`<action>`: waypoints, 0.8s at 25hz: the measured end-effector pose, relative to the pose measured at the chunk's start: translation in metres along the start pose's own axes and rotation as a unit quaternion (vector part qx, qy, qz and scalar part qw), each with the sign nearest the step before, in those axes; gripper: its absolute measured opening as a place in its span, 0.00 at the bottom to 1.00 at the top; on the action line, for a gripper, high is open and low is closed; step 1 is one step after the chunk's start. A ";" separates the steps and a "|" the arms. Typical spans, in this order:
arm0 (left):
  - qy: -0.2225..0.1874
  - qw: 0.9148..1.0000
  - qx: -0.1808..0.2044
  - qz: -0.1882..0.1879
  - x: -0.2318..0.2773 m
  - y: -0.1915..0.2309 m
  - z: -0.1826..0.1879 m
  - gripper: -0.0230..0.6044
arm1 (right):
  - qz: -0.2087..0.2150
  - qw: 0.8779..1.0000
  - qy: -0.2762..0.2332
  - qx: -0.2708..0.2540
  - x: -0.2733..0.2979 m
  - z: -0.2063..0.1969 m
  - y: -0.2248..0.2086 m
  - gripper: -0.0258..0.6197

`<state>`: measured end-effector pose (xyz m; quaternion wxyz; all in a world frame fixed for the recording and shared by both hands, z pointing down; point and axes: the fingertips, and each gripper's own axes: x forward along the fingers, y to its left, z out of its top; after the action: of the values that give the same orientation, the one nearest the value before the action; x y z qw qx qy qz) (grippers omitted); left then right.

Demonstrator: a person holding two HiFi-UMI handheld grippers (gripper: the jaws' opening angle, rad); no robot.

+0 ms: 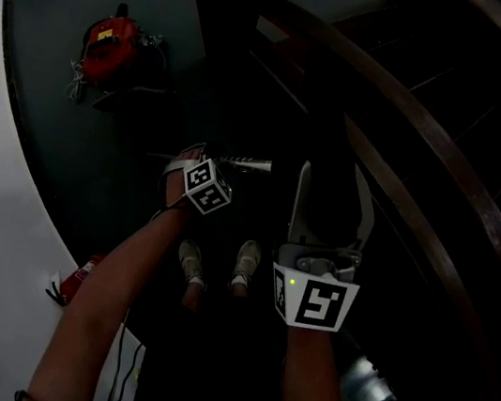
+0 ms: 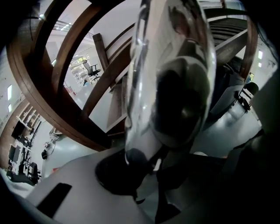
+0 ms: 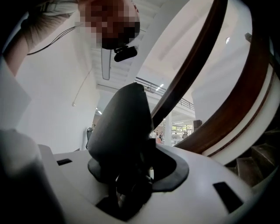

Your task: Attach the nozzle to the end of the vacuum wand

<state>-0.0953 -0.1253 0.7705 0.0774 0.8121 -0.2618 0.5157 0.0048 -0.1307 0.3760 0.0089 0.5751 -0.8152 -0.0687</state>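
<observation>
Two grips, nozzle (image 3: 120, 131) between right fingers (image 1: 299, 203), wand (image 2: 170, 78) between left fingers (image 2: 83, 179)

Right gripper (image 3: 131, 177): jaws clamped a dark nozzle (image 3: 119, 127)
Nozzle: stood upright, tapering upward
Wooden rails (image 3: 194, 72): curved behind, right

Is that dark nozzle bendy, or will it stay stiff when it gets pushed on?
Probably stiff: the nozzle holds a crisp tapered shape. It is likely light, since it looks like moulded plastic. Its smooth matte surface might slip a little.
</observation>
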 end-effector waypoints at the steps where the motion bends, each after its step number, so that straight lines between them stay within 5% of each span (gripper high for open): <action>1: 0.004 1.000 0.005 -0.007 0.002 -0.001 0.001 0.19 | -0.001 1.000 0.004 0.008 0.004 -0.004 -0.005 0.30; 4: 0.007 1.000 0.006 -0.029 0.004 -0.001 0.004 0.19 | 0.006 1.000 0.014 0.022 0.014 -0.010 -0.012 0.30; 12: -0.010 1.000 -0.022 -0.011 0.005 0.009 0.014 0.19 | 0.024 0.997 0.006 0.069 0.027 0.003 -0.024 0.31; 20: -0.004 1.000 -0.015 -0.011 0.019 0.001 0.024 0.20 | 0.025 0.997 -0.011 0.066 -0.028 0.026 -0.044 0.42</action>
<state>-0.0704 -0.1417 0.7767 0.0938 0.8156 -0.2608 0.5079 0.0530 -0.1160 0.3464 -0.0362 0.5532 -0.8320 -0.0204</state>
